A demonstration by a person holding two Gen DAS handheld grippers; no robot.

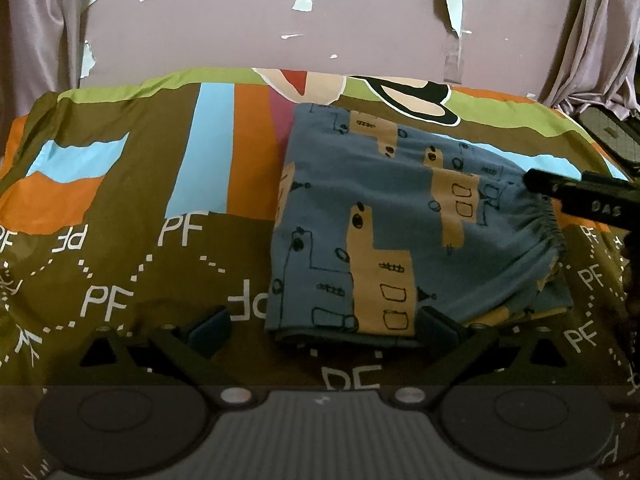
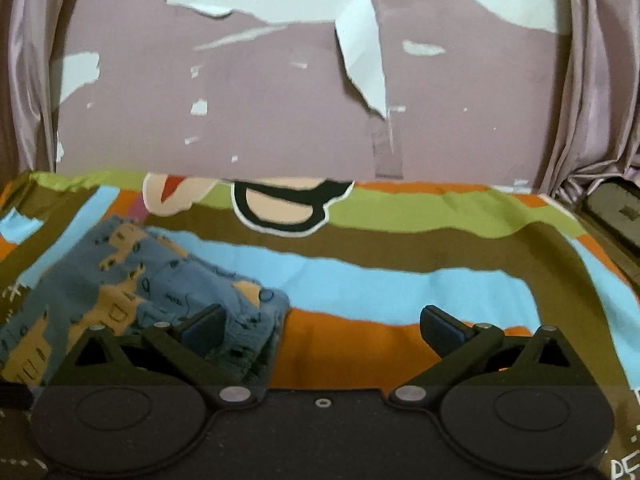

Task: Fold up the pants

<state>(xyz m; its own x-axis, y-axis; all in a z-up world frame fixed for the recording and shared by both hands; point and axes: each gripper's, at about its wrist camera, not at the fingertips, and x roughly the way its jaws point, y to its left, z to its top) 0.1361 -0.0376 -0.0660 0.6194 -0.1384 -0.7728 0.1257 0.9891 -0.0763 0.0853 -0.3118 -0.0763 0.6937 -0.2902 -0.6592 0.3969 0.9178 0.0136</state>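
The blue pants (image 1: pixel 404 224) with tan patches and black doodles lie folded into a compact rectangle on the bed, their elastic waistband bunched at the right edge. My left gripper (image 1: pixel 324 330) stands open at the near edge of the fold, its right finger over the fabric's corner and nothing pinched. In the right wrist view the pants (image 2: pixel 132 292) lie at the lower left. My right gripper (image 2: pixel 322 330) is open there, its left finger over the waistband end and its right finger above bare sheet. In the left wrist view, the right gripper's finger (image 1: pixel 576 192) pokes in from the right.
A colourful bedsheet (image 1: pixel 120 208) with brown, orange, blue and green bands and white "PF" letters covers the bed. Behind it stands a mauve wall (image 2: pixel 280 120) with peeling paint, curtains on both sides. A dark object (image 2: pixel 616 212) sits at the bed's far right.
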